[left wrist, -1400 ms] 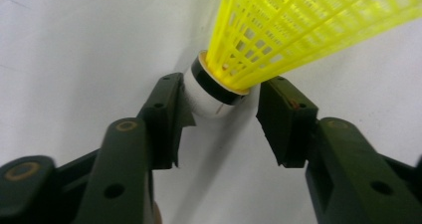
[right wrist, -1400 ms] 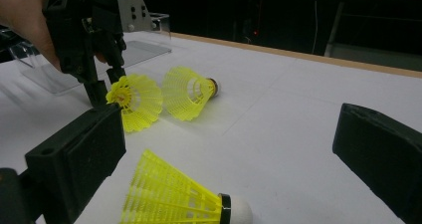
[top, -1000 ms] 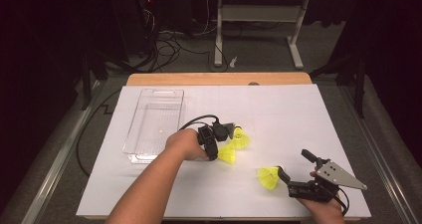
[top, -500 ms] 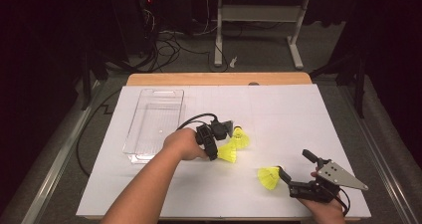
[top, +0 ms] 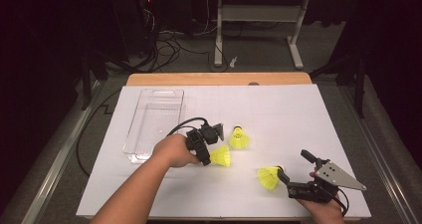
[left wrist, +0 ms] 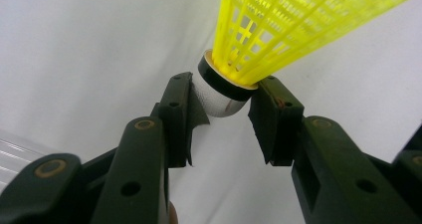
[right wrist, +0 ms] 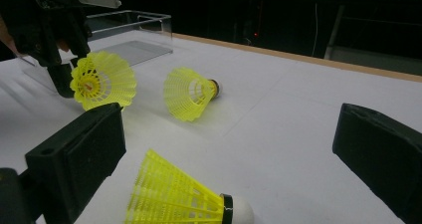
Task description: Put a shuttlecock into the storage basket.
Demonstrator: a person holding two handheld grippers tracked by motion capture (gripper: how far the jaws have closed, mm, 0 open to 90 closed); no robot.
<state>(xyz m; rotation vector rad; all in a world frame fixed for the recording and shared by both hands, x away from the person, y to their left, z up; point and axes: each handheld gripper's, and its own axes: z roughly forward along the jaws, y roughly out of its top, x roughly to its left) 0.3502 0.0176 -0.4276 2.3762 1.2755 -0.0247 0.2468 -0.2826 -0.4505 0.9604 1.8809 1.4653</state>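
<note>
Barely shifted, the left claw [left wrist: 221, 109] brackets the middle shuttlecock [left wrist: 234, 79] cork near the worktop centre, not yet clenched — squeeze squarely on the cork; right claw [right wrist: 229, 149] gapes wide.

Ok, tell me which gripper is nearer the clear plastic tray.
Left. The left gripper sits just right of the clear tray, its jaws around a shuttlecock; the right gripper is far off, near the table's front right.

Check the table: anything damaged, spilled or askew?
Nothing stands out. Three yellow shuttlecocks lie on the white table, intact: one with its cork between the left tool's jaws, one loose beside it, one in front of the open right tool. The clear bin sits upright, undamaged.
</note>
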